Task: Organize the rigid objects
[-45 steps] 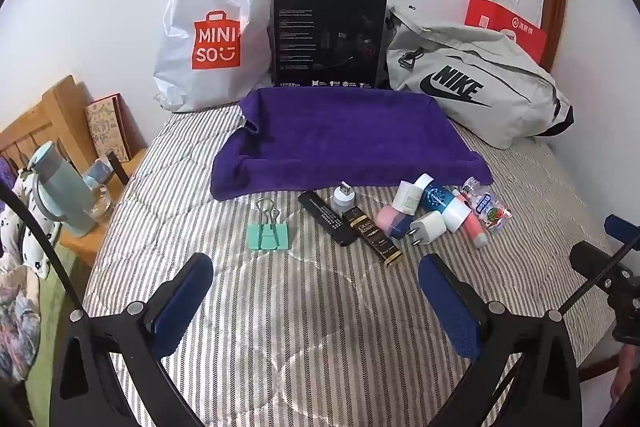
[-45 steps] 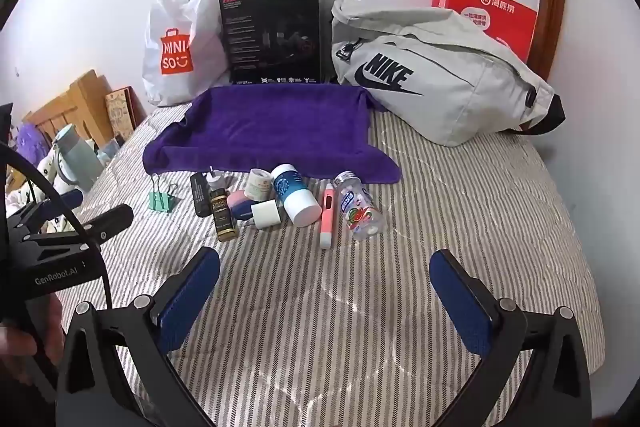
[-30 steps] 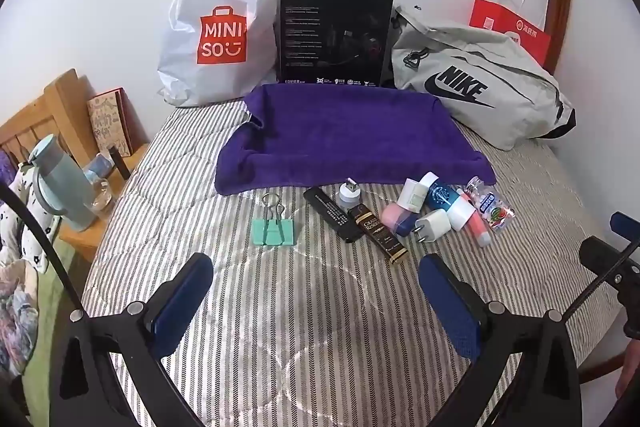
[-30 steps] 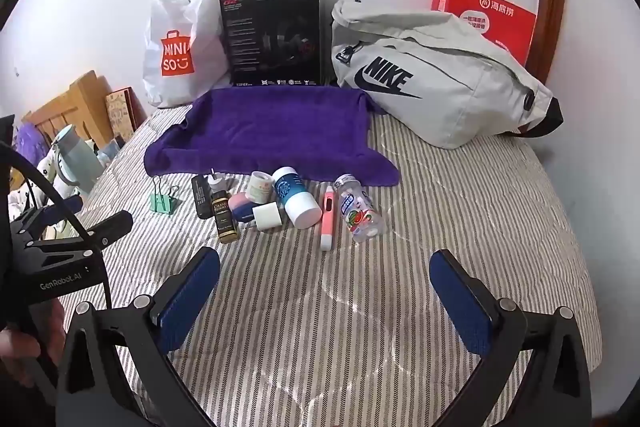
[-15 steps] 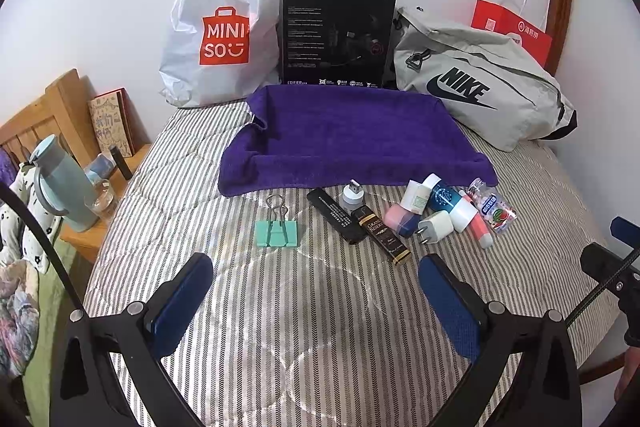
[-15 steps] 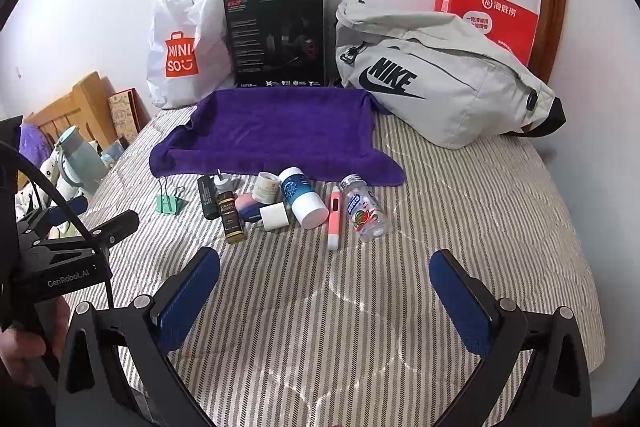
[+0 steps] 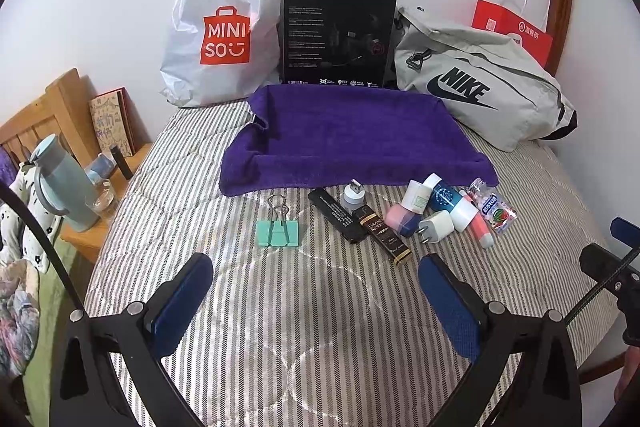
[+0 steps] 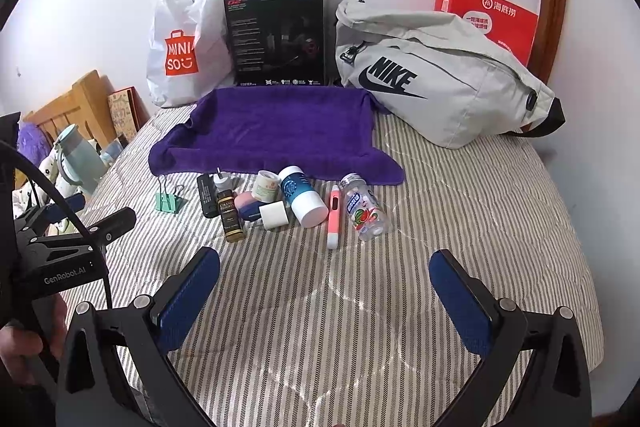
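Left wrist view showed my left gripper (image 7: 316,291) spread wide and empty above the striped quilt (image 7: 320,327); my right gripper (image 8: 324,291) hung equally agape. Beyond lay a mint binder clip (image 7: 278,231), then a crowded cluster where the white plug adapter (image 7: 436,225) partly hid a pink case (image 7: 396,217). Small labels stayed unreadable before the purple towel (image 7: 352,135).

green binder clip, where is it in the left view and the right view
Left wrist view: the green binder clip lies left of centre, alone beside the cluster of small items.
Right wrist view: the clip sits far left of the row.
Shared landmark: the purple towel just behind it.
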{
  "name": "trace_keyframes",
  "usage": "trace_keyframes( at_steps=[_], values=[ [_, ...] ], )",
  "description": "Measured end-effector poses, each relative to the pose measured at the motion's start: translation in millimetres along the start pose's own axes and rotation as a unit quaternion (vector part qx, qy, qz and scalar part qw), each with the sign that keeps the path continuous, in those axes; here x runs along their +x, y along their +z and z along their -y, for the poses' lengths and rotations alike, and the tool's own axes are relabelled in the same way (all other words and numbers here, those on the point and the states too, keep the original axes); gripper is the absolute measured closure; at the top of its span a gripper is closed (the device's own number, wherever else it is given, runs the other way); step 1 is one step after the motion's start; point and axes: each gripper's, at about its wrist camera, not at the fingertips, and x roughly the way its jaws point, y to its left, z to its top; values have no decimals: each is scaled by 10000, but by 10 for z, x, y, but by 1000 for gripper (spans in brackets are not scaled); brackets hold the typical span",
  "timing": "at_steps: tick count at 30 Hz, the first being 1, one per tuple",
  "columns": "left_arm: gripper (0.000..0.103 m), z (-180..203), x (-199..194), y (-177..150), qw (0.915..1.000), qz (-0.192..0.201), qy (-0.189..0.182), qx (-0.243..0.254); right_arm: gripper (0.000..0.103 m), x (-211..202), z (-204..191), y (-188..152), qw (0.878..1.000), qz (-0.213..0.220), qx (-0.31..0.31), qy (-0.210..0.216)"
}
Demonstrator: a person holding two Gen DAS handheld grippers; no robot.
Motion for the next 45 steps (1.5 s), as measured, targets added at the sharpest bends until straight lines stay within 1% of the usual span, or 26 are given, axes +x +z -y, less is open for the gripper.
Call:
trace_keyframes(
  at_steps=[29, 45],
  values=[
    [0, -28, 33, 1, 10000, -6, -47, -32, 0, 39, 34, 4, 10000, -61, 35, -1],
    [0, -18, -22, 28, 10000, 6, -23, -19, 0, 62, 15, -10, 9999, -111, 12, -5]
  ],
)
